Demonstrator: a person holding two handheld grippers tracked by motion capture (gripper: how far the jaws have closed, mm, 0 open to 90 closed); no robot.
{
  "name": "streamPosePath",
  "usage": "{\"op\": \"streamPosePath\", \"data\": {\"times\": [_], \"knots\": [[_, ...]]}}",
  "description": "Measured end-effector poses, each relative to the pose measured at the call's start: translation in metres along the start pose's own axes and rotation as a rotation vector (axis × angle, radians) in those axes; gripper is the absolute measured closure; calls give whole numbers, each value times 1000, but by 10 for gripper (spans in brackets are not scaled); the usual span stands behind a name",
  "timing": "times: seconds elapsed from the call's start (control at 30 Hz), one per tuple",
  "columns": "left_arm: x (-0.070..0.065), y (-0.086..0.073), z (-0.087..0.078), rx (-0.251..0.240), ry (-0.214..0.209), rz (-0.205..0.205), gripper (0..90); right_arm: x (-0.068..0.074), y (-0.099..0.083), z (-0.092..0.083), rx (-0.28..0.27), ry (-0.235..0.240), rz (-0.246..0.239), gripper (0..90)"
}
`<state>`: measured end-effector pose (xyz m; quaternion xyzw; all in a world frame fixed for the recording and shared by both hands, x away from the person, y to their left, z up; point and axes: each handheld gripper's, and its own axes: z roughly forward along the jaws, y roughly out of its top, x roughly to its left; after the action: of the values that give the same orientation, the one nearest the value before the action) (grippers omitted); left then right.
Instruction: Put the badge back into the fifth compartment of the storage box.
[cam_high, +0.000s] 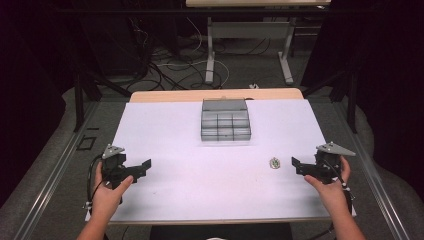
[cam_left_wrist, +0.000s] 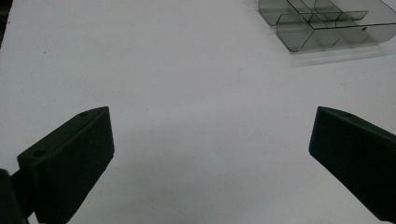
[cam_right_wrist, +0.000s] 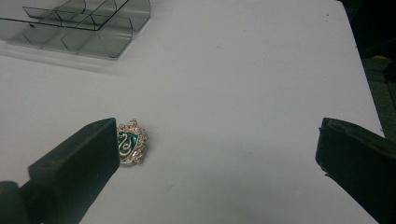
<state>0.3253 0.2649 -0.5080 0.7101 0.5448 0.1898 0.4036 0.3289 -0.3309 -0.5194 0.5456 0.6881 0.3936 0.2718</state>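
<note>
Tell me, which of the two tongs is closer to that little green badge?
The right tongs, held at the table's right side. The green badge lies on the white surface just off their open jaws, untouched; the left tongs are far across the table.

Black grippers (cam_high: 146, 165) with grey three-cornered plates, black cables, blocky screw-holed jaws.

R gripper (cam_right_wrist: 217, 154) jaws wide; green badge (cam_right_wrist: 130, 142) by one jaw.

Around the clear divided tray (cam_high: 225, 120) at the table's far middle, my white tabletop (cam_high: 200, 165) lies open. One small green badge (cam_high: 274, 162) sits nearer me, toward the tray's right.
</note>
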Motion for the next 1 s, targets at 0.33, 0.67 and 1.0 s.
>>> {"op": "streamPosePath", "data": {"times": [0.33,0.67,1.0], "knots": [[1,-7,3,5,-6,13,2,6,-3,1,62,28,5,0],[-11,-13,12,30,-59,71,2,12,-2,3,96,51,-24,0],[-19,-15,15,43,-69,122,2,24,10,10,133,80,-84,37]]}}
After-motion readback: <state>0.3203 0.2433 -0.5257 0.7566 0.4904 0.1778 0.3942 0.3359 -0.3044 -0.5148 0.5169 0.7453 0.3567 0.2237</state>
